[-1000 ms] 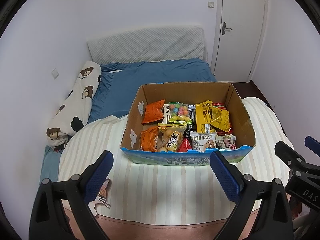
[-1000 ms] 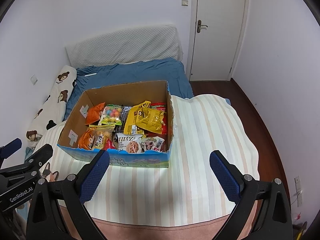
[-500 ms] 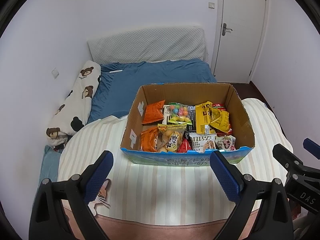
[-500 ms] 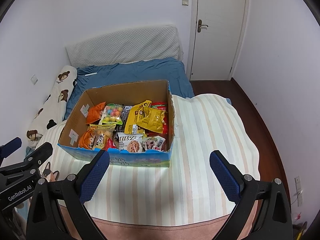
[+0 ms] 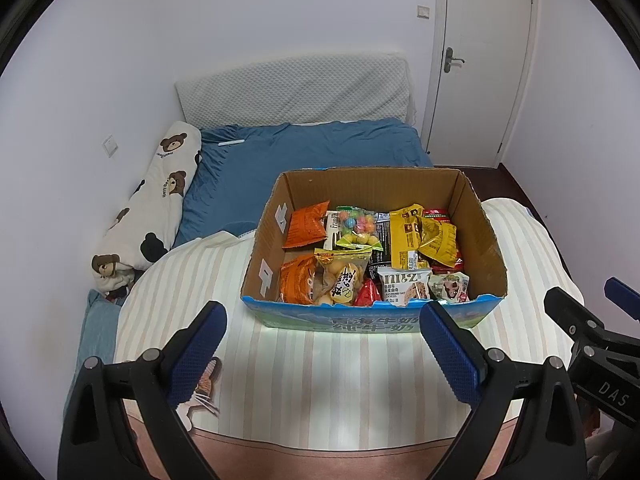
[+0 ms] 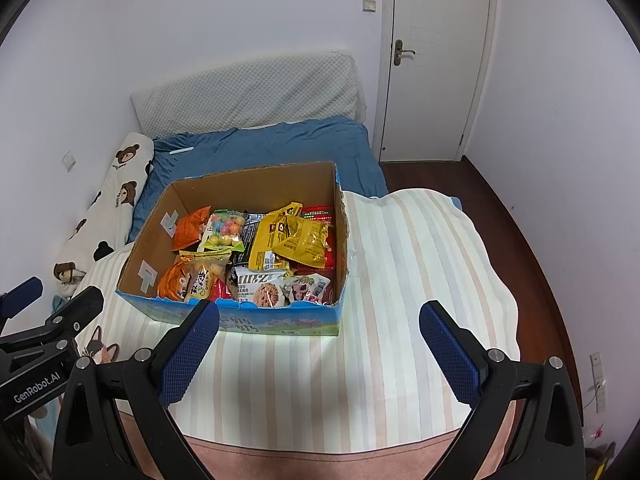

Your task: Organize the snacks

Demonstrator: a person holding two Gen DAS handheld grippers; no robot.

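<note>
Snacks (image 5: 372, 260), in crinkly foil and plastic packets, fill a cardboard box (image 5: 486, 236) ahead of both grippers. Left gripper (image 5: 322, 340): jaws spread wide, nothing between them, poised short of the box's near blue wall. Right gripper (image 6: 320, 340): likewise spread and empty, off the box's near right corner. The box rests on a striped cloth (image 6: 400, 280) covering the table, with a blue bed (image 5: 312, 144) beyond. The packets are probably light, soft and slippery, their contents crushable; a pinch on a sealed top edge or flat corner, such as that of the yellow bag (image 6: 296, 240) lying uppermost, seems the safest hold.
</note>
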